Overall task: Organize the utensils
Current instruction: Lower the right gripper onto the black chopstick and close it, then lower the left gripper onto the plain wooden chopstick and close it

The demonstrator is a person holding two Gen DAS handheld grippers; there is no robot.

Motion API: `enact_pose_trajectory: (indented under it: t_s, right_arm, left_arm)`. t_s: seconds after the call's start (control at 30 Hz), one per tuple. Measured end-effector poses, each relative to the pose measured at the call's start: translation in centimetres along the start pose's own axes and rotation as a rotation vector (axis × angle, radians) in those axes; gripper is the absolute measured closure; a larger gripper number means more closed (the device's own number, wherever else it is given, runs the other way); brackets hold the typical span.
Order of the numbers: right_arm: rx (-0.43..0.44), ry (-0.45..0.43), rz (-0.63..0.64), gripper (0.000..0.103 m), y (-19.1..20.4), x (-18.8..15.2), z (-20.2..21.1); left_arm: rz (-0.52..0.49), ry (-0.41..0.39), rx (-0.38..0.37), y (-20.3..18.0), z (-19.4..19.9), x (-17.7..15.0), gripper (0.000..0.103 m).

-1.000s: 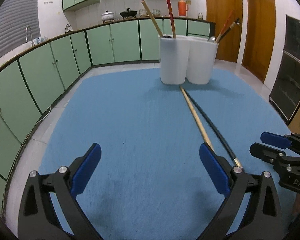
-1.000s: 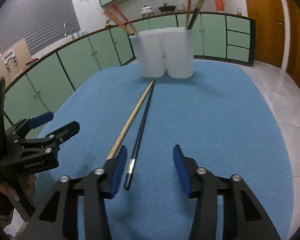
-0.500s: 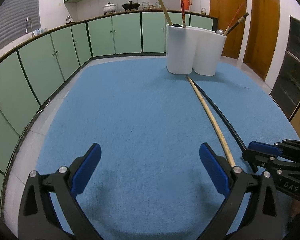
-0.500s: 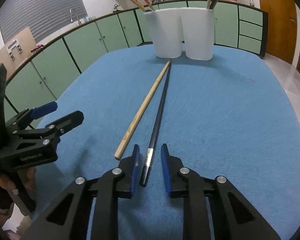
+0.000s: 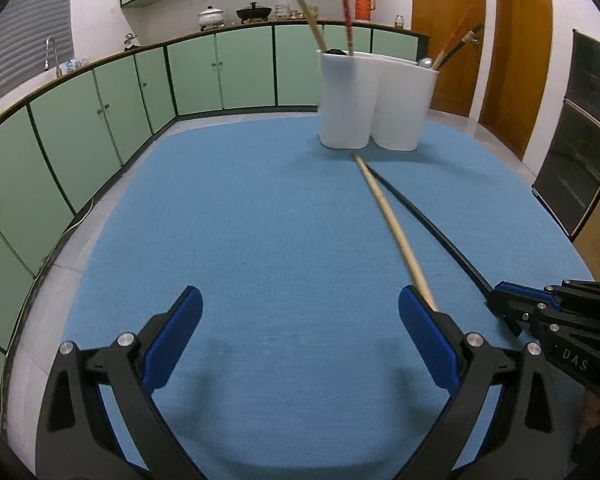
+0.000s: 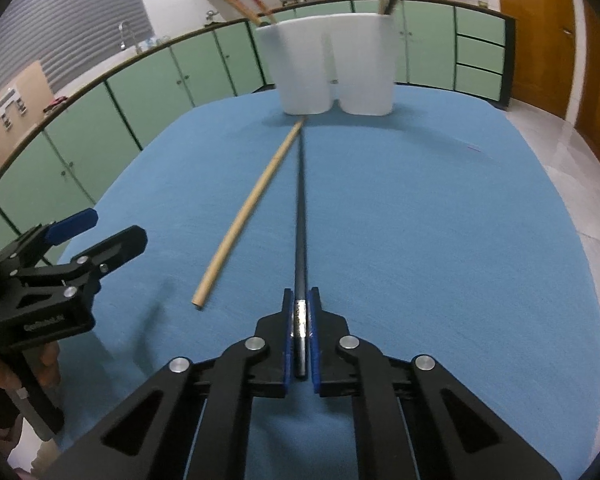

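Observation:
A black chopstick (image 6: 301, 208) and a wooden chopstick (image 6: 249, 212) lie on the blue mat (image 6: 440, 220), both pointing at a white two-part utensil holder (image 6: 328, 68) at the far end. My right gripper (image 6: 301, 308) is shut on the near end of the black chopstick. In the left wrist view the black chopstick (image 5: 432, 220) runs to the right gripper (image 5: 500, 304). My left gripper (image 5: 300, 316) is open and empty over the mat, its right finger beside the wooden chopstick (image 5: 392, 220). The holder (image 5: 376, 100) has several chopsticks standing in it.
Green cabinets (image 5: 100, 120) curve around the left and back. Wooden doors (image 5: 516, 52) stand at the right. The left gripper also shows at the left of the right wrist view (image 6: 96, 232). The mat's edge drops to a tiled floor (image 6: 540, 128).
My right gripper has moved onto the near end of the black chopstick and closed on it. The left gripper stays open and has shifted slightly.

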State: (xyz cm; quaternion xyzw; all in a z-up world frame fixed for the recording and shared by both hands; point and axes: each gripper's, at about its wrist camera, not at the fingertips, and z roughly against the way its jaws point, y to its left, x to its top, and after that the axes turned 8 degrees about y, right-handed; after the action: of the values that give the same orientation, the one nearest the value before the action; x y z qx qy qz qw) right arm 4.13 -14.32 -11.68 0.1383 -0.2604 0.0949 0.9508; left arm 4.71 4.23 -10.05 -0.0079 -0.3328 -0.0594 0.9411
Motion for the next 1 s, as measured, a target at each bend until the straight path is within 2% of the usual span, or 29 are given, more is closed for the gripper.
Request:
enact_pose_trajectory:
  t_s: [0.3, 0.6, 0.77, 0.83, 1.0]
  right_arm:
    - [-0.049, -0.022, -0.105, 0.096, -3.5, -0.9, 1.4]
    - [-0.002, -0.027, -0.149, 0.096, -4.7, 0.6, 0.5]
    - [0.009, -0.063, -0.135, 0.088, -4.8, 0.3, 1.4]
    - [0.0, -0.077, -0.131, 0.078, -4.9, -0.1, 1.9]
    - [-0.032, -0.097, -0.109, 0.077, -5.3, -1.4, 3.0]
  left_arm:
    - [-0.03, 0.005, -0.025, -1.8, -0.1, -0.1, 0.008]
    - [-0.05, 0.022, -0.049, -3.0, -0.4, -0.3, 0.008]
    - [-0.059, 0.029, -0.065, -3.7, -0.4, -0.4, 0.008]
    - [-0.066, 0.035, -0.075, -4.1, -0.5, -0.5, 0.008]
    - [-0.088, 0.043, -0.078, -4.9, -0.5, -0.6, 0.008]
